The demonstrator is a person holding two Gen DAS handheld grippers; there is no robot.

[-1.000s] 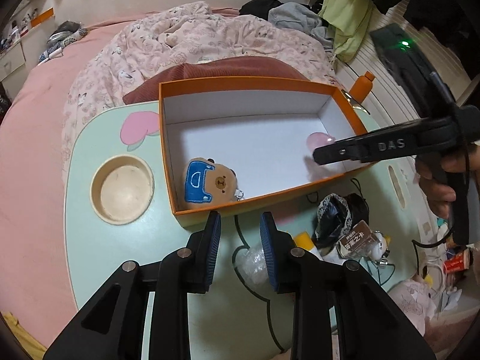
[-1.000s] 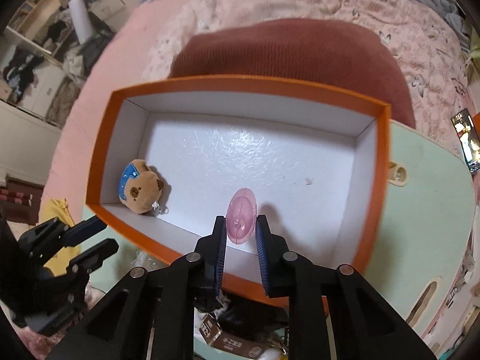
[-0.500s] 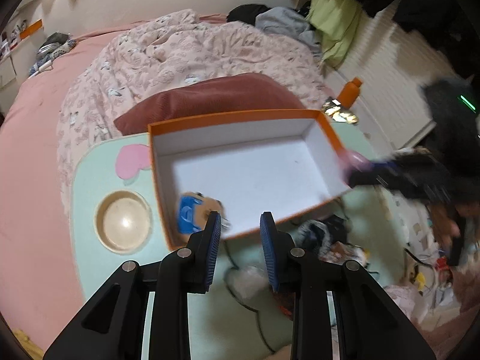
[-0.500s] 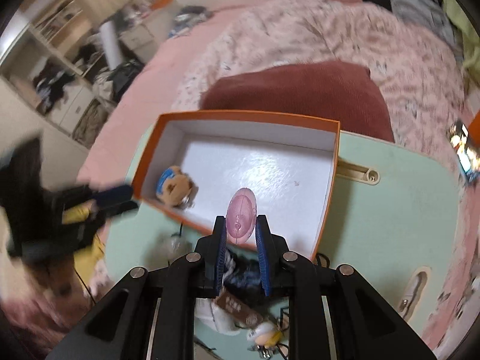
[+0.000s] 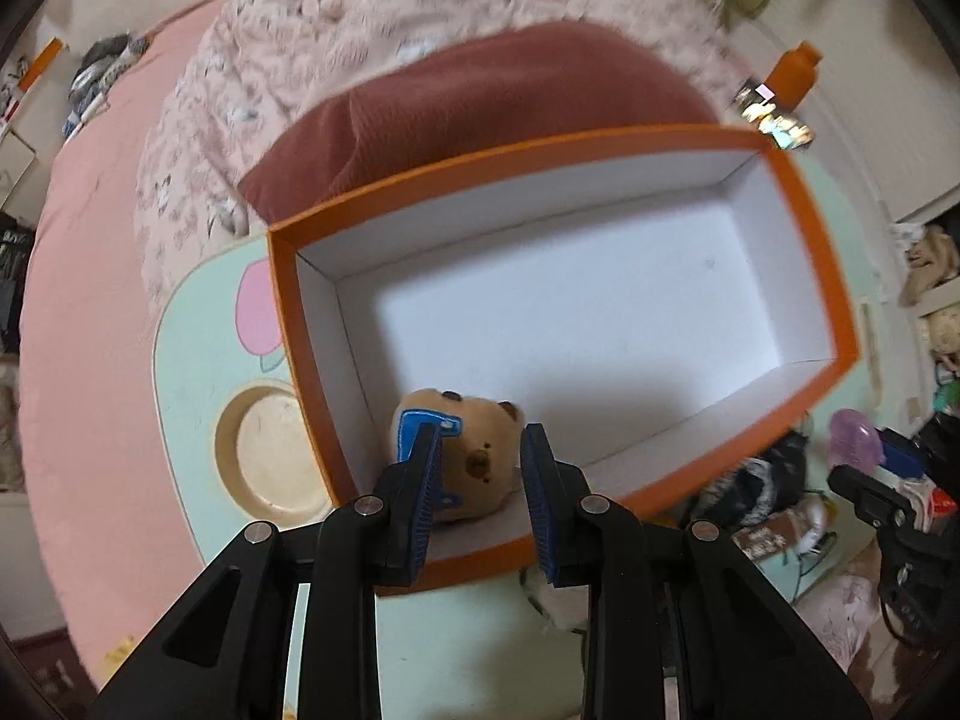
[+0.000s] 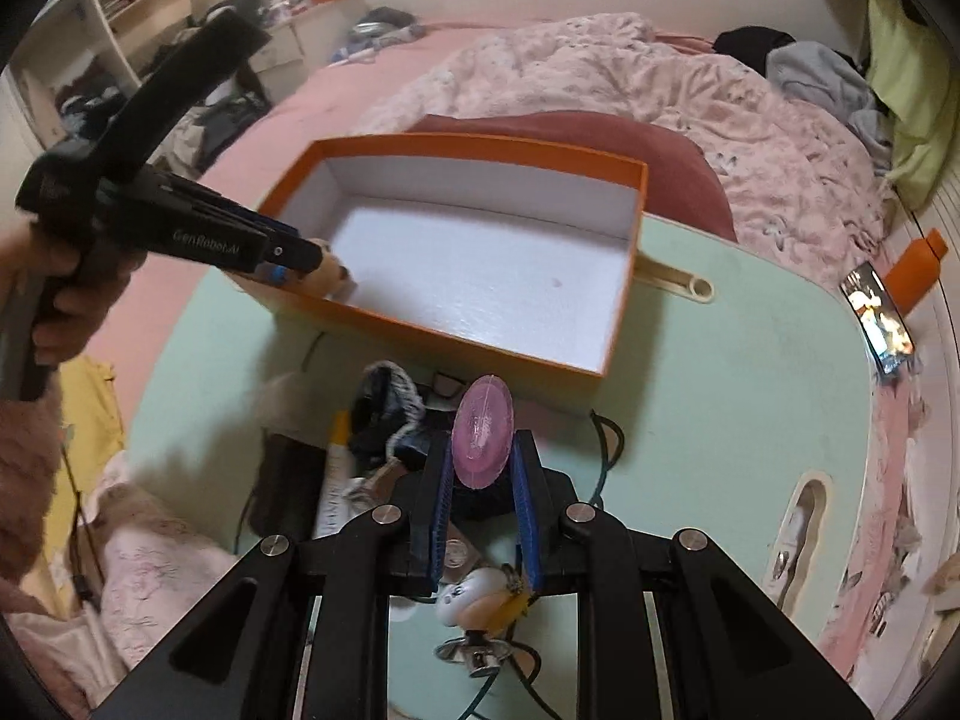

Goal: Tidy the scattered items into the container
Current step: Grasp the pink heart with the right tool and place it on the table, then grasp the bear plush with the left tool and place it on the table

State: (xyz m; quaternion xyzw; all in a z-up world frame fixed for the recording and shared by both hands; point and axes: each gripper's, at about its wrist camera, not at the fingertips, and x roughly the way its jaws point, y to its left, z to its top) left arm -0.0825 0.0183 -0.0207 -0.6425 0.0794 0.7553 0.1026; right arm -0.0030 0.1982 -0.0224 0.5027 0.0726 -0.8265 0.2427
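Note:
The orange box (image 5: pixel 831 276) with a white inside stands on the mint table (image 6: pixel 750 372); it also shows in the right wrist view (image 6: pixel 624 306). A brown bear plush (image 5: pixel 480 459) with a blue patch lies in the box's near left corner. My left gripper (image 5: pixel 480 468) is open, its jaws on either side of the bear. My right gripper (image 6: pixel 480 468) is shut on a pink oval object (image 6: pixel 482 438) and holds it above the clutter in front of the box.
Scattered items (image 6: pixel 384 420) lie in front of the box: a dark pouch, a tube, cables, a small white figure (image 6: pixel 468 594). A round recess (image 5: pixel 270 450) is left of the box. A maroon cushion (image 5: pixel 480 102) and bed lie behind. A phone (image 6: pixel 879 315) rests at the table's right edge.
My left gripper has moved forward over the box wall to the bear. My right gripper has pulled back out of the box with the pink object still held.

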